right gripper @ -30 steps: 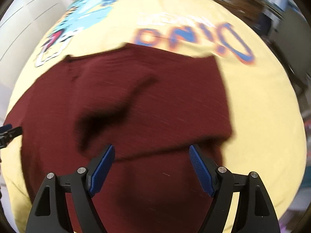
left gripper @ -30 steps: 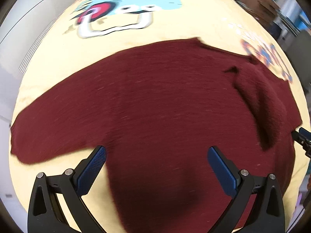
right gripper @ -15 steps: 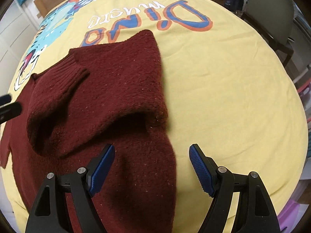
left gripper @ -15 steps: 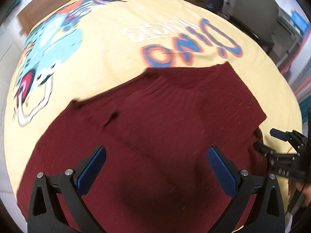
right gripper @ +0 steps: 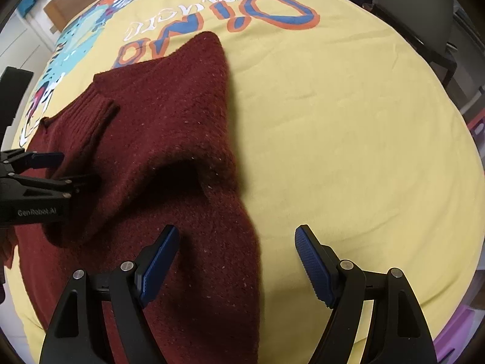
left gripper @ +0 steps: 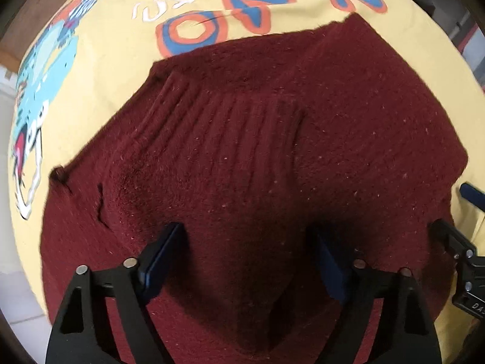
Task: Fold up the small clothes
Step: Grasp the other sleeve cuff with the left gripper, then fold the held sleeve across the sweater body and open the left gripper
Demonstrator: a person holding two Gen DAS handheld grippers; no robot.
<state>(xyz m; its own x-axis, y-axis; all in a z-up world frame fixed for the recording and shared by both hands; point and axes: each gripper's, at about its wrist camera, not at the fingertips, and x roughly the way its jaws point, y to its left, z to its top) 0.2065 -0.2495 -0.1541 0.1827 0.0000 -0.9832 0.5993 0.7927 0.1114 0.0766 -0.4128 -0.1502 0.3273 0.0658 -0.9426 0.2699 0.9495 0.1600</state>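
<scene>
Yellow cloth (right gripper: 333,115) with a cartoon dinosaur print and blue-orange lettering covers the tabletop; we see a dark chair (right gripper: 424,18) behind it. Across the cloth lies the maroon sweater (left gripper: 272,157), partly folded, its ribbed cuff (left gripper: 224,115) lying on top of the body. From the right wrist view we see a sleeve folded over the body, with a raised fold casting a dark hollow. Left gripper (left gripper: 248,254) points down onto the sweater; its jaws have just been closing, with a hump of knit between them, but we cannot tell if the pads press on it. Right gripper (right gripper: 236,257) hangs over the sweater's right edge, jaws spread, one finger over knit, the other over bare cloth, gripping nothing.
</scene>
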